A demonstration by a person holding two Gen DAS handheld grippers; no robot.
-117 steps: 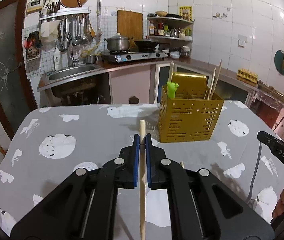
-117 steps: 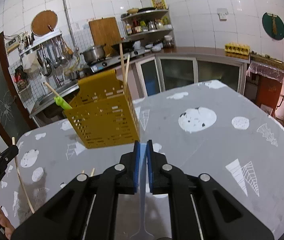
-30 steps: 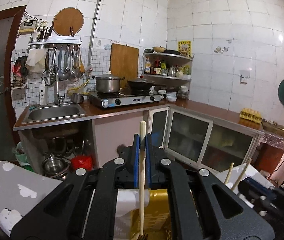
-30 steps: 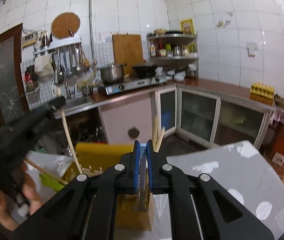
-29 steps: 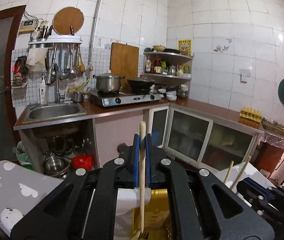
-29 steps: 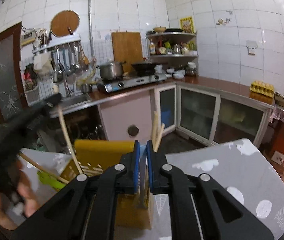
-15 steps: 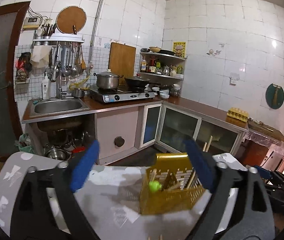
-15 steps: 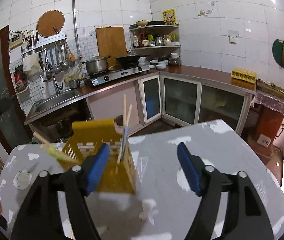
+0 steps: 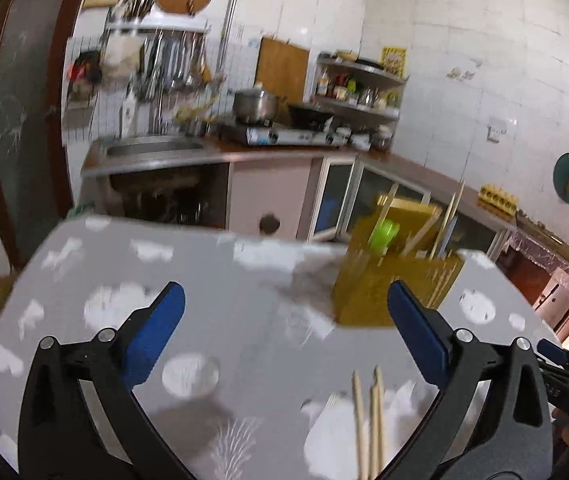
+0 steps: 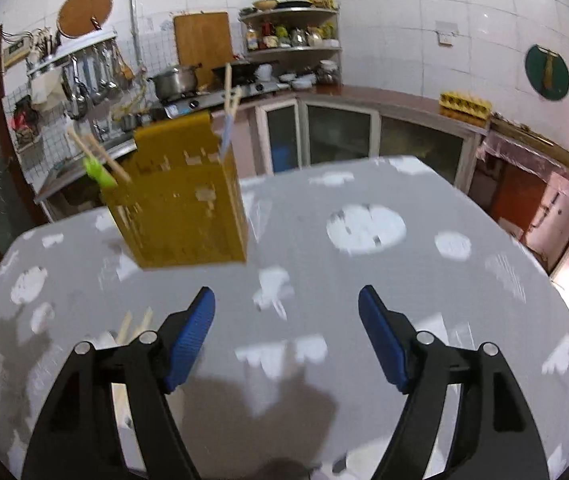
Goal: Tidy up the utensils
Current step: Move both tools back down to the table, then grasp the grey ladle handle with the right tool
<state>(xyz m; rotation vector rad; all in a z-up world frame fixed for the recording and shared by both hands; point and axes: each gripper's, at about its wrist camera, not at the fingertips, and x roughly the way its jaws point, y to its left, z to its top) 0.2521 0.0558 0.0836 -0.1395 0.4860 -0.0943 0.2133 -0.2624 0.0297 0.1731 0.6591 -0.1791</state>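
Note:
A yellow perforated utensil holder (image 9: pixel 376 284) (image 10: pixel 184 208) stands on the grey patterned table (image 9: pixel 224 320) (image 10: pixel 364 280). Wooden chopsticks (image 9: pixel 450 216) (image 10: pixel 228 92) and a green-handled utensil (image 9: pixel 382 234) (image 10: pixel 98 172) stick out of it. Three loose chopsticks (image 9: pixel 368 420) (image 10: pixel 134 324) lie on the table in front of the holder. My left gripper (image 9: pixel 284 292) hangs over the table short of the holder; its jaws are opening with nothing between them. My right gripper (image 10: pixel 286 295) is open and empty, to the right of the holder.
Behind the table run a kitchen counter with a sink (image 9: pixel 152 148), a stove with a pot (image 9: pixel 254 106) and glass-fronted cabinets (image 10: pixel 340 136). A door (image 9: pixel 24 120) stands at the left. The table's far edge lies just behind the holder.
Both grippers were shut on utensils above the holder; they have opened, let go and drawn back and down toward the table. The utensils now stand in the holder.

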